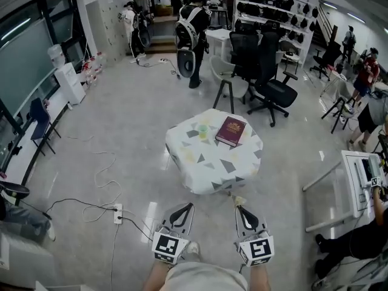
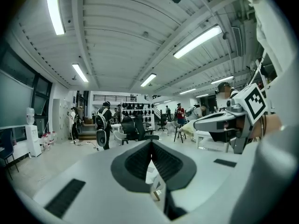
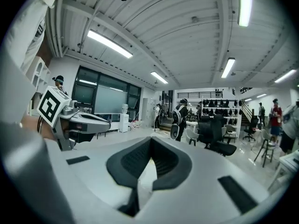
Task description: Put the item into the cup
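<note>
**Both grippers short of the counter**

The right gripper (image 1: 239, 208) has its fingers pinched on a small pale item (image 1: 240, 200), at the counter's (image 1: 212, 170) near edge. The left gripper's (image 1: 188, 206) fingers are closed and empty. The cup (image 1: 203, 131) stands on the far side, left of a dark red book (image 1: 231, 131).

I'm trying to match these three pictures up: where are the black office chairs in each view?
Head view: the black office chairs stand upper right of centre.
Left gripper view: mid-height, just left of centre.
Right gripper view: mid-height, right of centre.
Shared landmark: the rack of dark gear behind them.
</note>
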A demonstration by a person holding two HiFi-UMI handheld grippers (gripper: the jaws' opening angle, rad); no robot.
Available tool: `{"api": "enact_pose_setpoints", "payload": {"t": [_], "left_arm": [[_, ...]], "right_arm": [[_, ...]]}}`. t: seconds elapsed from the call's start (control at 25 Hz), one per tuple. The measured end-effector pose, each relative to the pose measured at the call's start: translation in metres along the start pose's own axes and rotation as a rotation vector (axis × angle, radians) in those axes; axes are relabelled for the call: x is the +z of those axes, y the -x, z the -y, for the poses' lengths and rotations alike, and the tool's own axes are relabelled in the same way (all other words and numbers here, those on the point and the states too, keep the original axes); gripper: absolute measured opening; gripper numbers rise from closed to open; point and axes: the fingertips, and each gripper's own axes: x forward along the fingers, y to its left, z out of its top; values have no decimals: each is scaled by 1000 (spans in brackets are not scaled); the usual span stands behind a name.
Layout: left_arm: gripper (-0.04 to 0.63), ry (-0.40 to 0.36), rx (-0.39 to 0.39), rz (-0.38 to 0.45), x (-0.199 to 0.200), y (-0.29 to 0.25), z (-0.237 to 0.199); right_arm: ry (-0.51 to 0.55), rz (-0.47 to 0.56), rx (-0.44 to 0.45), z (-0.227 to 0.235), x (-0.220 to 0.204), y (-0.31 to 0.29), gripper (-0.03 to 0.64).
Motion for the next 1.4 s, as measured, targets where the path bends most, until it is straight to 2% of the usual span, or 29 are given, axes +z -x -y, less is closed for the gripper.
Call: {"api": "enact_pose_setpoints", "payload": {"t": [0.4,0.68,1.04,1.4], "left_arm": [[11,-3,-62,4,-6,-43,-58],[11,8,-89,7,-7,-65,-81],[11,7,-104,-2,-10,-108,-98],[11,8,-72,-22,-4,-164,-122]], "right_arm": [[13,-24,-63,2,2,-62,3],[14,-46,-91,4,-4,-87,3],[1,-59,-118,33,-12,-121,3],[-5,-68,-89,76,-13,-174,3]]}}
